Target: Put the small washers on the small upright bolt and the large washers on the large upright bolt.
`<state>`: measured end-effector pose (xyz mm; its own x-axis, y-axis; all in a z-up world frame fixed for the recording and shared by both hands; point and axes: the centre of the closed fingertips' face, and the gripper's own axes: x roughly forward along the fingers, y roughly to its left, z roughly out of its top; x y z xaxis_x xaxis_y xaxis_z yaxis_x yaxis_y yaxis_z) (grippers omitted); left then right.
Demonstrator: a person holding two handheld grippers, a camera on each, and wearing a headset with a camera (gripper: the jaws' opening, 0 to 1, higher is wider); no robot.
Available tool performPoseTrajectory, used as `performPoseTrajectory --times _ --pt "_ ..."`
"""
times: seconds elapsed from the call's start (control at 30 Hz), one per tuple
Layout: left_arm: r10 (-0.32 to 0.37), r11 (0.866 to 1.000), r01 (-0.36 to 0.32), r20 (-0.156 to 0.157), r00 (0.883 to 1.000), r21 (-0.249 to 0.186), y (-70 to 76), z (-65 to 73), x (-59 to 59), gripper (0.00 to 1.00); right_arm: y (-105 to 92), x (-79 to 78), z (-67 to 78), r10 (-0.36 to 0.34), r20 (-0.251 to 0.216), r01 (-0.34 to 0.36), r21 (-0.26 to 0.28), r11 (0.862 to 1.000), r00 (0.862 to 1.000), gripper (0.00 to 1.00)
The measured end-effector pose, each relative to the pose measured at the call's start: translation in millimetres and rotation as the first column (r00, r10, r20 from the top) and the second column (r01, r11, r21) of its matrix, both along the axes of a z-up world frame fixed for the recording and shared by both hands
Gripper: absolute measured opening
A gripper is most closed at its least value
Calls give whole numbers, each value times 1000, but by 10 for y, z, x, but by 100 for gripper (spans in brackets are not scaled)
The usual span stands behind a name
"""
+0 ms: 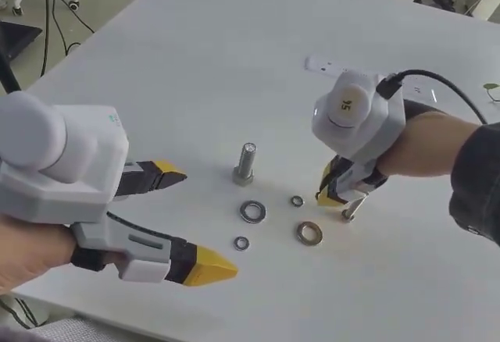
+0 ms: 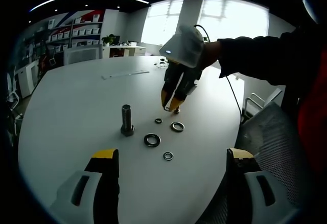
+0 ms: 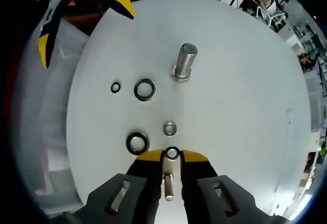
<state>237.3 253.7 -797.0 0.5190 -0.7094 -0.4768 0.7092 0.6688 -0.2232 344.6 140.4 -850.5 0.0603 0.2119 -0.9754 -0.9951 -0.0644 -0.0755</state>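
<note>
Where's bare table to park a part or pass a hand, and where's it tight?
Free: the wide table stretch beyond the large bolt toward the far edge, and the strip between the washers and the near edge. Crowded: the four washers lie clustered between the large bolt, the open left gripper and the right gripper on the small bolt.
</note>
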Motion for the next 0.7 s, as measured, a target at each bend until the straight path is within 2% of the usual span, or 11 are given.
performPoseTrajectory --times 0.2,0.47,0.7 --pt "-7 1000 7 3 1000 1 -19 6 1 86 23 8 141 -5 22 4 29 1000 1000 14" --pt "-11 1000 11 7 1000 0 -31 16 14 86 -35 40 361 -18 59 15 52 999 998 14" --pt "-20 1000 20 14 1000 1 -59 40 24 86 -113 52 490 -30 83 25 61 998 996 14"
